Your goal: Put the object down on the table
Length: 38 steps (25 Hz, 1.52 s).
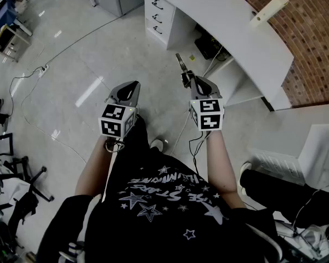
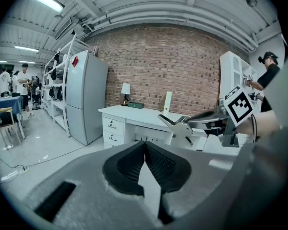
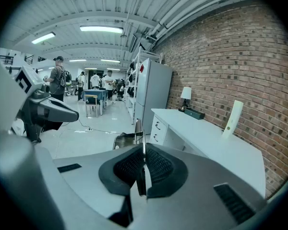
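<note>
Desk [image 1: 230,26] at one o'clock against brick wall [image 1: 310,43], glossy floor [image 1: 88,64] below; right gripper [image 1: 187,78] pinches metal object [image 1: 181,63], left gripper [image 1: 132,85] closed empty.

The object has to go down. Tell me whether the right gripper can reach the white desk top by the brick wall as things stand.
Probably yes. The right gripper, shut on a thin metal tool, points towards the white desk, whose near top is bare, and nothing stands between them.
</note>
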Available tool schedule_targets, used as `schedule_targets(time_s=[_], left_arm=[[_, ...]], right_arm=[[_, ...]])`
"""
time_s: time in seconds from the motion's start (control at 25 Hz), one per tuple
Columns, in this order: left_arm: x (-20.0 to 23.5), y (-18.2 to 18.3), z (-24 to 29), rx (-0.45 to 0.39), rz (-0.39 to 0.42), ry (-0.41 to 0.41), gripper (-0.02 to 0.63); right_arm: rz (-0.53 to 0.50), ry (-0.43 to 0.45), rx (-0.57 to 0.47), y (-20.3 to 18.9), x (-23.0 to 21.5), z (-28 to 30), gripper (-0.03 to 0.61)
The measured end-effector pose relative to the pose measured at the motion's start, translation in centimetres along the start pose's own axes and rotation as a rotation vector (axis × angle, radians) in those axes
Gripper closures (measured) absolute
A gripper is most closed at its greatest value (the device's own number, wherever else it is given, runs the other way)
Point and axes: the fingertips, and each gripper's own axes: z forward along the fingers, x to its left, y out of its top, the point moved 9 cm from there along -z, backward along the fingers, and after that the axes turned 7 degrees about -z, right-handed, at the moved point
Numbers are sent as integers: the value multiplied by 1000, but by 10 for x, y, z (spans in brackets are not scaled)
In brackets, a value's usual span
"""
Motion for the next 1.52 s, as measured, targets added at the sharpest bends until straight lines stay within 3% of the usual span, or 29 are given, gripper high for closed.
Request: schedule_targets(time_s=[0.64, 0.96, 1.16, 1.52], left_arm=[[0, -11, -21, -8, -17, 19, 592], [32, 13, -16, -46, -10, 45, 592], [67, 40, 16, -41, -13, 30, 592], [147, 94, 121, 7, -13, -34, 592]], right_arm=[[-13, 10, 6, -5, 14, -10, 566], [-7, -2, -42, 25, 3, 17, 566], [-2, -16, -32, 51, -12, 57, 566], [6, -66, 43, 87, -57, 166, 566]])
